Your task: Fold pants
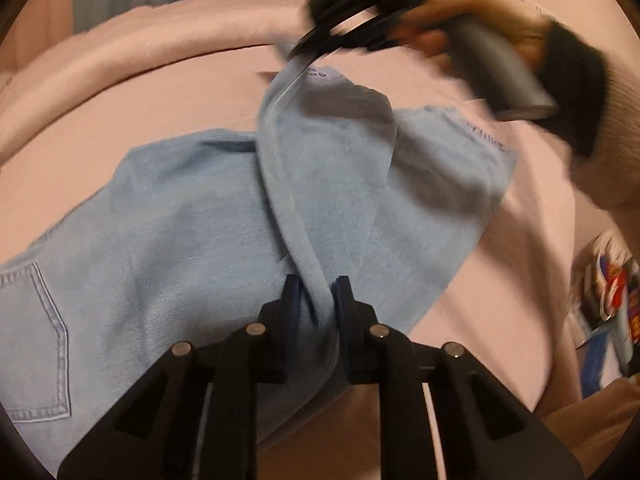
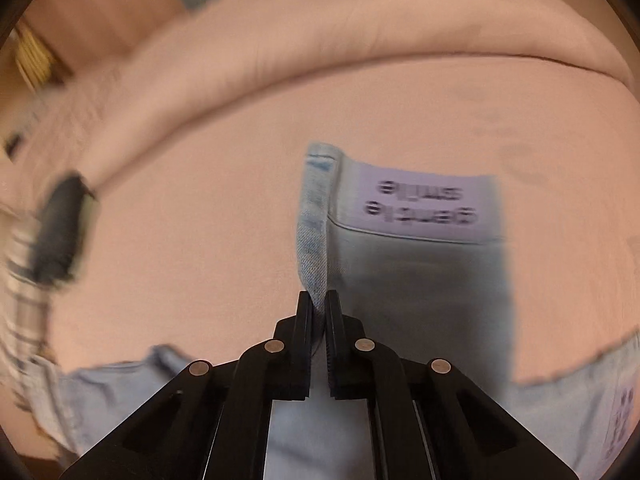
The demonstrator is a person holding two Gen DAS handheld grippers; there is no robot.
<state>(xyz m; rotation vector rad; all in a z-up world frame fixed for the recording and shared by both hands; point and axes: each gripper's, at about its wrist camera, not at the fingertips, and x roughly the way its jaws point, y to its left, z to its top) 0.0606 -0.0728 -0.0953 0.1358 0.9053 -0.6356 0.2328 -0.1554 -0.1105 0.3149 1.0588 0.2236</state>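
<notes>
- On the pink bed (image 1: 168,92), the pants (image 1: 168,216) are lying spread as the landmark here: light blue denim, back pocket (image 1: 36,344) facing up at the left edge of the left wrist view, so they are lying seat-up.
- Across the pants, one leg (image 1: 320,152) is being lifted and carried over the rest; it is rising in a twisted ridge from the near edge up to the far side, which I judge to be the first fold, leg brought toward the waist.
- At the near end of that ridge, the left gripper (image 1: 316,300) is squeezing a bunched fold of denim, jaws drawn in tight on the cloth, probably to keep the leg's side edge taut while the other end is travelling.
- At the far end of the pants, the right gripper (image 2: 319,312) is pinching the thick side seam of the leg just below the cuff (image 2: 320,160), jaws nearly touching with the denim between them; in the left wrist view it is showing as a blurred black shape in a hand (image 1: 432,28).
- Beside that seam, the cuff is turned inside out, showing a pale printed band (image 2: 416,204); its two lines of dark writing are appearing upside down and blurred, perhaps "Gentle" and "smile", though I cannot be sure.
- Right of the pants, off the bed, colourful packaging (image 1: 612,292) is showing print too small to read.
</notes>
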